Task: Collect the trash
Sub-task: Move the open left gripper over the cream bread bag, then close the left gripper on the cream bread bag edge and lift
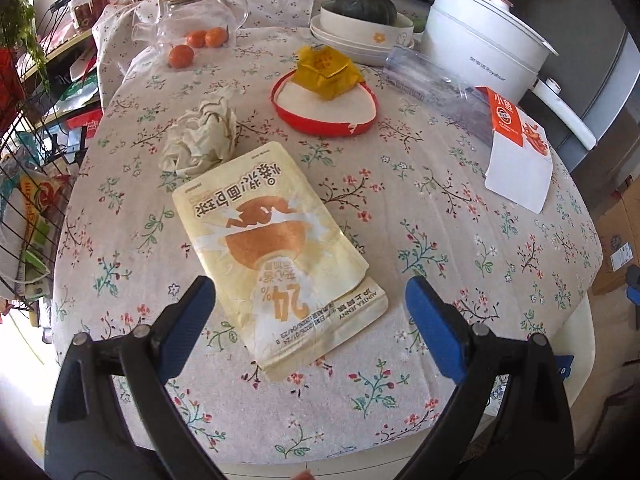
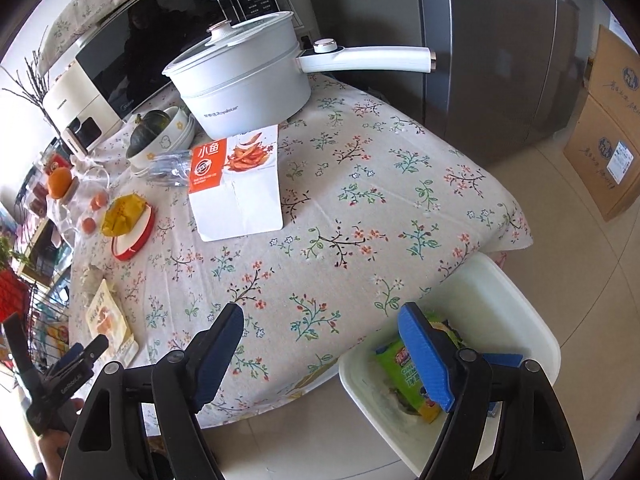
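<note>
From your left wrist view, your left gripper (image 1: 310,300) hangs over the near edge of the table (image 1: 460,240) with its jaws wide apart and nothing pressed between them. The cream pouch (image 1: 276,256) lies flat on the cloth near that edge, its lower end reaching in between your fingers without touching either. Just beyond the pouch, towards the left edge, sits a crumpled tissue (image 1: 202,136), touching the pouch's far corner. Farther in, at the middle of the table, a red lid (image 1: 324,110) carries a yellow wrapper (image 1: 326,72). A clear plastic tray (image 1: 432,80) and an orange-and-white box (image 1: 520,148) lie by the right edge. At the far edge stand a white pot (image 1: 480,44), bowls with a squash (image 1: 364,8), a glass teapot (image 1: 192,16) with an orange on top, and small oranges beside it.

From your right wrist view, your right gripper (image 2: 320,336) also has its jaws apart and holds nothing. It hovers over the table's near corner, one finger above the cloth, the other above a white bin (image 2: 500,320) standing on the floor just beside the table. Inside the bin lies a green packet (image 2: 404,380) among other scraps that are hard to make out. The box (image 2: 236,184) rests flat near the pot (image 2: 240,76) at the far edge. The pouch (image 2: 108,324) shows at the left edge, with your left gripper (image 2: 86,350) right next to it, its jaw state unclear from here.
</note>
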